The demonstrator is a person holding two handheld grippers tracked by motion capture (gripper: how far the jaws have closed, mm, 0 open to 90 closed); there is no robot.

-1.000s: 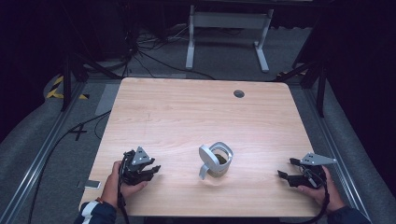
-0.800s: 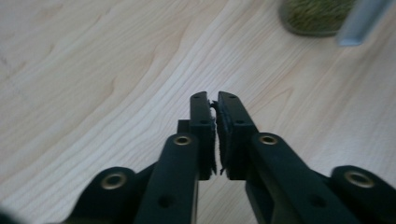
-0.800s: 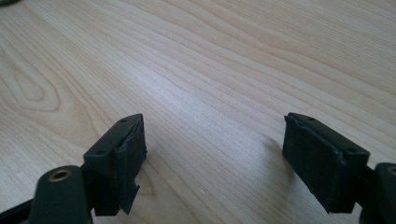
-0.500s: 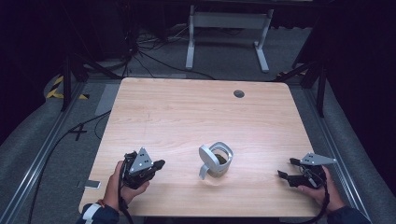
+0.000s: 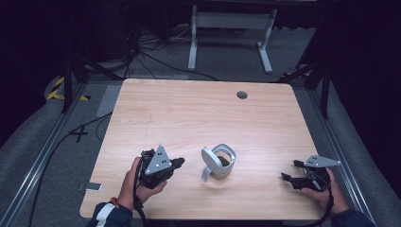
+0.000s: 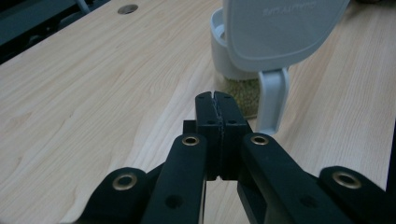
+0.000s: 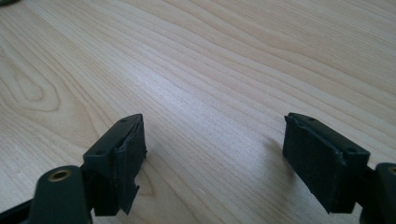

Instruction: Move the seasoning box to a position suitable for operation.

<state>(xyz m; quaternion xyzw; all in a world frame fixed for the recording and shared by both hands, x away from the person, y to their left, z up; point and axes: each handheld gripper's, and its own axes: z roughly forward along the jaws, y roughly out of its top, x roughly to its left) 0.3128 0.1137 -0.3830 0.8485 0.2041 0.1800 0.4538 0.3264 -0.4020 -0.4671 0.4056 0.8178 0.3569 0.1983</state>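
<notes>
Two claws flank one jar (image 5: 221, 162) in the high view: we see it upright near the bench's (image 5: 198, 113) front edge, its flip lid (image 5: 209, 161) swung open toward our left claw (image 5: 178, 162), the nearer one, which points level at it. Our right claw (image 5: 289, 171) rests well apart.

Through the left gripper view, our left claw (image 6: 216, 97) is clenched on nothing, the jar (image 6: 240, 88) just ahead, lid (image 6: 280, 28) looming above.

Through the right gripper view, our right claw (image 7: 212, 140) gapes over bare bench (image 7: 210, 60).
</notes>
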